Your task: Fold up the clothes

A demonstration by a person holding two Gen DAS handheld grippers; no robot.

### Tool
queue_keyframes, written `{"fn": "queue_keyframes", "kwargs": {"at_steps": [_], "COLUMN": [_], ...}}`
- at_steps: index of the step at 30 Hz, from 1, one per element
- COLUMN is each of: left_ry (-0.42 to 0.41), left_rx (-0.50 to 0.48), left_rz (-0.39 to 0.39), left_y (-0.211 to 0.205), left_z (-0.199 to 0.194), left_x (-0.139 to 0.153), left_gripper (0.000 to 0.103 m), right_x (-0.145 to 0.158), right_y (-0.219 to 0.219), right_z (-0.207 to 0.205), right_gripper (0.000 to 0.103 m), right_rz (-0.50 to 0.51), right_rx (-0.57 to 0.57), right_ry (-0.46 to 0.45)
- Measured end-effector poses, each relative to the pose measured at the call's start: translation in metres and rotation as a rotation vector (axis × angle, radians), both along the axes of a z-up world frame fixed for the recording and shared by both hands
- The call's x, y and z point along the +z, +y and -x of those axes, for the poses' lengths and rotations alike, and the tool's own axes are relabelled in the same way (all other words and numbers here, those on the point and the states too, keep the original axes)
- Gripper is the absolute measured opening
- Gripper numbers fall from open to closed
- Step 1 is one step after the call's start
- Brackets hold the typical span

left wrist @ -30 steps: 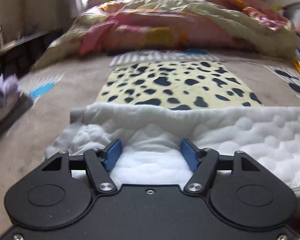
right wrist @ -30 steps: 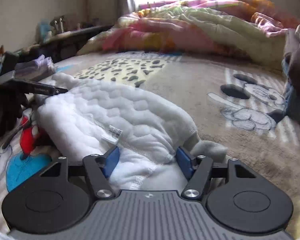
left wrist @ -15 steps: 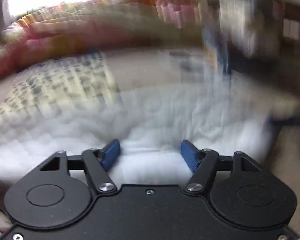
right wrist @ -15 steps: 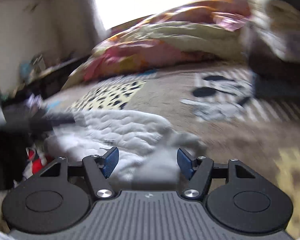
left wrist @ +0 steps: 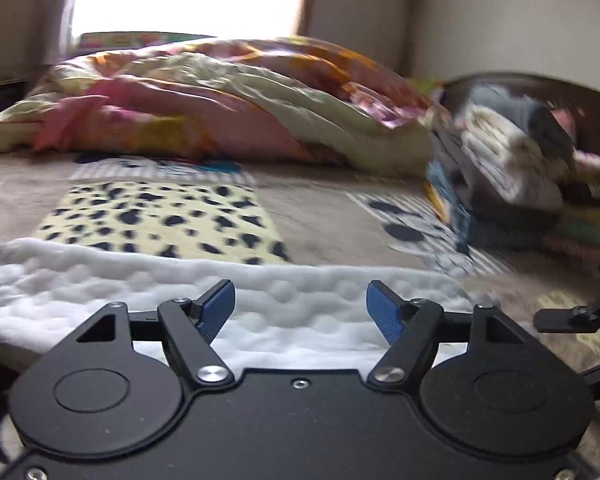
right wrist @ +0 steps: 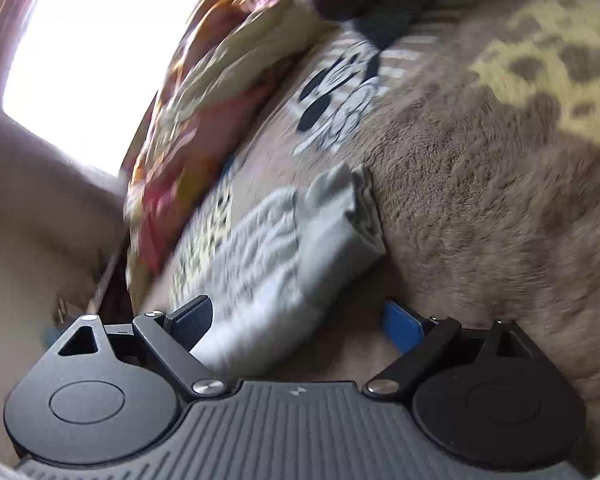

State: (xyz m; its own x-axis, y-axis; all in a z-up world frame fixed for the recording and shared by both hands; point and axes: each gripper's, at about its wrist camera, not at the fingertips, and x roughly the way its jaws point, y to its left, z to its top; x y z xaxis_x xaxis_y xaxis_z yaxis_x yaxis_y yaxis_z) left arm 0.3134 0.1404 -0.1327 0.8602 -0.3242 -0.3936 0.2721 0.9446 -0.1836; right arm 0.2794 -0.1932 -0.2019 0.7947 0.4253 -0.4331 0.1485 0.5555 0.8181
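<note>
We saw the white fleece garment [left wrist: 284, 300] lying flat on the brown cartoon blanket [left wrist: 324, 216], its far edge just in front of the blanket's leopard-print patch [left wrist: 160, 216]. Its surface looked bumpy and quilted, bright white, spread as a wide band. The left gripper [left wrist: 300, 310] sat over the garment's near side, blue fingers [left wrist: 216, 312] spread wide, gripping nothing. In the tilted, blurred right wrist view, the garment [right wrist: 284, 256] looked greyish with a folded smooth end. The right gripper [right wrist: 298, 322] was spread apart too, the garment passing beside its left finger; we couldn't tell contact. Beyond the garment lay a crumpled floral quilt [left wrist: 220, 108] and stacked folded clothes [left wrist: 516, 160].
</note>
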Motion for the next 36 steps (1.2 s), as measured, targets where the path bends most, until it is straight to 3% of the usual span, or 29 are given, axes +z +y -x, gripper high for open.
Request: {"fn": "queue_keyframes", "kwargs": {"at_steps": [5,9,11,20,30,32,36], "left_ry": [-0.015,-0.011,0.004,-0.006,0.040,0.033,0.028], "left_rx": [0.035,0.029,0.043,-0.074,-0.181,-0.194,-0.200], "left_rz": [0.032,0.016,-0.006,-0.017,-0.029,-0.027,-0.028], "left_y": [0.024,0.036,0.039,0.019,-0.044,-0.056,-0.087], "left_z": [0.007,0.014,0.017,0.045,0.042,0.041,0.039], "left_x": [0.004,-0.002,-0.006,-0.002,-0.011,-0.010,-0.013], "left_gripper": [0.073,0.073,0.073,0.073,0.072,0.072,0.068], "right_x": [-0.013,-0.022,-0.028,-0.016,-0.014,-0.020,-0.029], "right_y": [0.011,0.015,0.013,-0.033,-0.156,-0.167,-0.162], "right_z": [-0.019,-0.023,-0.024,0.026,0.062,0.059,0.064], "right_gripper": [0.055,0.039,0.015,0.012,0.013,0.019,0.029], "right_rz": [0.016,0.028,0.005,-0.073,0.059,0.039,-0.007], "right_rx": [-0.100,-0.163,-0.162,-0.199,-0.340,-0.359,-0.395], "right_ry": [-0.018,-0.053,-0.065,-0.140,-0.063,-0.033,-0.060]}}
